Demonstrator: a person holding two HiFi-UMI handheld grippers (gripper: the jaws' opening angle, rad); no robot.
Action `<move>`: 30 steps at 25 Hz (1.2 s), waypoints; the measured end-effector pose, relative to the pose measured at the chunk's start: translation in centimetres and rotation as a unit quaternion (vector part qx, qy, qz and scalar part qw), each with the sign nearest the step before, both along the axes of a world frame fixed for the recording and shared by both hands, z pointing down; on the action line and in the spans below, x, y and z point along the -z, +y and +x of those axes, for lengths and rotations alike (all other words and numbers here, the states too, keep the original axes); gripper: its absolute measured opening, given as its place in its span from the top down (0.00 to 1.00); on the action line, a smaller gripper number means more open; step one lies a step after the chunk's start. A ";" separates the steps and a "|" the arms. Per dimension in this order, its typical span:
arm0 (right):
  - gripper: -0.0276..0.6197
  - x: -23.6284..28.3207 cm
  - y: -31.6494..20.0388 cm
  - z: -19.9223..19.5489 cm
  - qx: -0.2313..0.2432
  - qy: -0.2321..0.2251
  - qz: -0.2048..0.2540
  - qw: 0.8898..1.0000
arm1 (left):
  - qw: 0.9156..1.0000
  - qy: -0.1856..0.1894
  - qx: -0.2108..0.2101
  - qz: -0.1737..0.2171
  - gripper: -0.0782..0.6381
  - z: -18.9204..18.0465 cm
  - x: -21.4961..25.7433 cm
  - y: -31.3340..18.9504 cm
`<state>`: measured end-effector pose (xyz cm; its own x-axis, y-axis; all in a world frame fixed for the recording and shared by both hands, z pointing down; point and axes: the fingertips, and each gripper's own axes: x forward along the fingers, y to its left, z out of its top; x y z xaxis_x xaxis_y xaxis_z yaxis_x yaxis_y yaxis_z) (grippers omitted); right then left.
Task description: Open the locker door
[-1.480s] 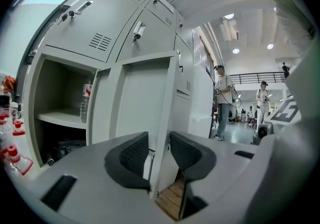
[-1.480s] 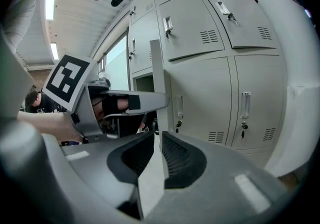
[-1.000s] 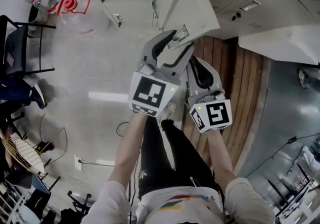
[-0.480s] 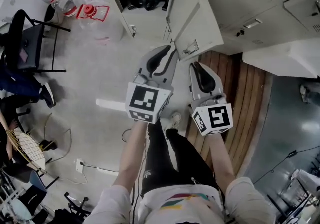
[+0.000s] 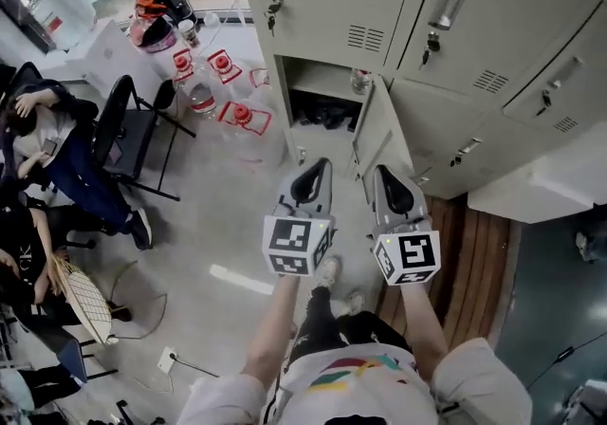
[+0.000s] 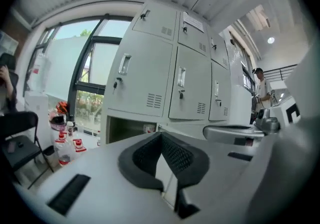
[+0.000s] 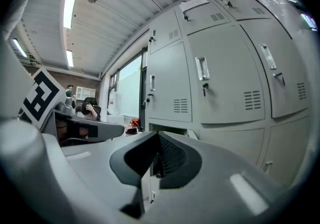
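A bank of grey lockers (image 5: 455, 25) fills the top of the head view. One low compartment (image 5: 327, 96) stands open, its door (image 5: 377, 129) swung out toward me. My left gripper (image 5: 317, 167) and right gripper (image 5: 387, 172) hang side by side in front of it, clear of the door. Both are shut with nothing between the pads. In the left gripper view, the shut left gripper (image 6: 161, 136) points at the open compartment (image 6: 127, 129). From the right gripper view, the shut right gripper (image 7: 159, 137) faces the door's edge (image 7: 147, 188).
Several clear bottles with red caps (image 5: 213, 82) stand on the floor left of the lockers. A black chair (image 5: 133, 134) and a seated person (image 5: 47, 143) are at the left. A wooden platform (image 5: 479, 267) lies at the right. A cable (image 5: 142, 314) runs across the floor.
The left jaws went from wide open to shut. Both grippers drew back from the door's edge, and the head view tilted up to take in the lockers.
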<state>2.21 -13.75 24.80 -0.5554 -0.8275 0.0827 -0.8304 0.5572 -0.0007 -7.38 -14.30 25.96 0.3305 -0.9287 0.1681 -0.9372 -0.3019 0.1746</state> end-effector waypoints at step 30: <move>0.95 13.5 4.8 0.3 -0.006 0.021 0.110 0.994 | 0.978 -0.099 0.077 0.165 0.87 -0.7 17.2 6.5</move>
<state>2.51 -8.90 11.33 -0.5451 -0.8348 -0.0774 -0.8337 0.5300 0.1550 -8.05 -7.82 8.73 0.1742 -0.9793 -0.1027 -0.9816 -0.1644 -0.0973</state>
